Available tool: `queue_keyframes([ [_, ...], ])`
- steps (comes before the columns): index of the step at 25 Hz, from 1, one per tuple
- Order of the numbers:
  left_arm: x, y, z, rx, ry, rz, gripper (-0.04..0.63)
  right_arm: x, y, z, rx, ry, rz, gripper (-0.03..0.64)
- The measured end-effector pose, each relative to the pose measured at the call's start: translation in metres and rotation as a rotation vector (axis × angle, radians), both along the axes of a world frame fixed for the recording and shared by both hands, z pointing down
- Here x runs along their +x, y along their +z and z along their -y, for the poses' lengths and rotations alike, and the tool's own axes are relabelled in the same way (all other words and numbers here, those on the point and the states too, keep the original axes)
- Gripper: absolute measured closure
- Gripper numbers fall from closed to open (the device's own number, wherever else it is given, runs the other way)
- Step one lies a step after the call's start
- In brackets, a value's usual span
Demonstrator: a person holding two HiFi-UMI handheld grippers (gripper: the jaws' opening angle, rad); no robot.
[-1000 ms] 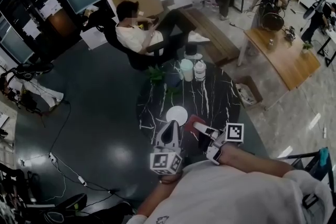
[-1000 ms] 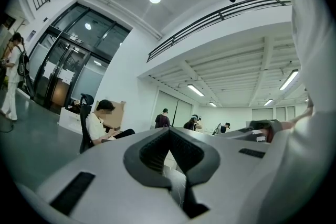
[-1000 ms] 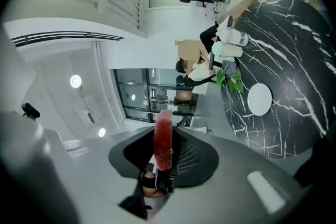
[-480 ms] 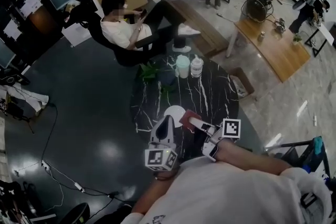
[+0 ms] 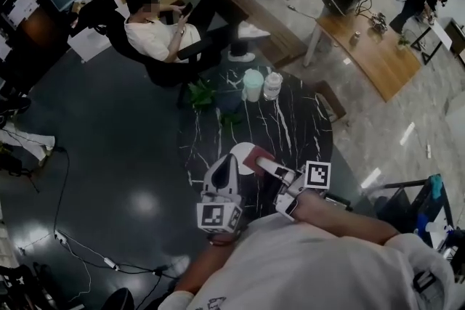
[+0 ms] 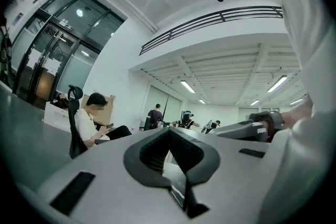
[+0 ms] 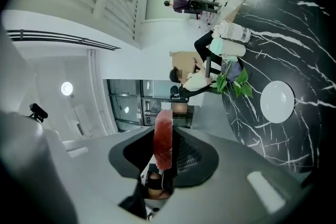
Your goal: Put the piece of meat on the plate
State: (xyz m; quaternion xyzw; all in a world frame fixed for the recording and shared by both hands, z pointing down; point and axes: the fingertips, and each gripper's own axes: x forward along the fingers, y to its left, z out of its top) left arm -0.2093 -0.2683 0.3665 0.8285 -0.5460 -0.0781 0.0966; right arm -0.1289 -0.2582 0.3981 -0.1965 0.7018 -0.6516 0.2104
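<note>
A red slab of meat stands on edge between the jaws of my right gripper, which is shut on it. In the head view the meat hangs over the right edge of the small white plate on the round black marble table. From the right gripper view, the plate lies ahead to the right, with nothing on it. My left gripper hovers just left of the plate, jaws together and nothing between them. My left gripper looks level across the room.
A pale jug, a clear bottle and a green plant stand at the table's far edge. Beyond them a person sits in a chair. A wooden table is at the back right; cables lie on the floor at left.
Both grippers have moved forward over the table toward the plate. The meat, which hung short of the plate, now overlaps its right edge.
</note>
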Motion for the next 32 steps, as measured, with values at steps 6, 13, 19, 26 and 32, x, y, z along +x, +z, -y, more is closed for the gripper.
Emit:
queue_keyframes([
  [6, -0.004, 0.029, 0.012, -0.036, 0.028, 0.0, 0.589, -0.002, 0.022, 0.001, -0.062, 0.031, -0.008, 0.526],
  [13, -0.005, 0.049, 0.013, -0.045, 0.038, 0.045, 0.589, 0.005, 0.046, 0.006, -0.098, 0.038, -0.023, 0.526],
  [19, -0.01, 0.073, 0.011, -0.075, 0.03, 0.078, 0.589, 0.004, 0.058, 0.015, -0.103, 0.015, -0.027, 0.526],
  [26, -0.011, 0.089, 0.022, -0.084, -0.011, 0.084, 0.589, 0.001, 0.076, 0.026, -0.129, -0.043, -0.039, 0.528],
  [32, -0.009, 0.109, 0.032, -0.11, -0.045, 0.083, 0.589, -0.001, 0.1, 0.042, -0.154, -0.089, -0.061, 0.527],
])
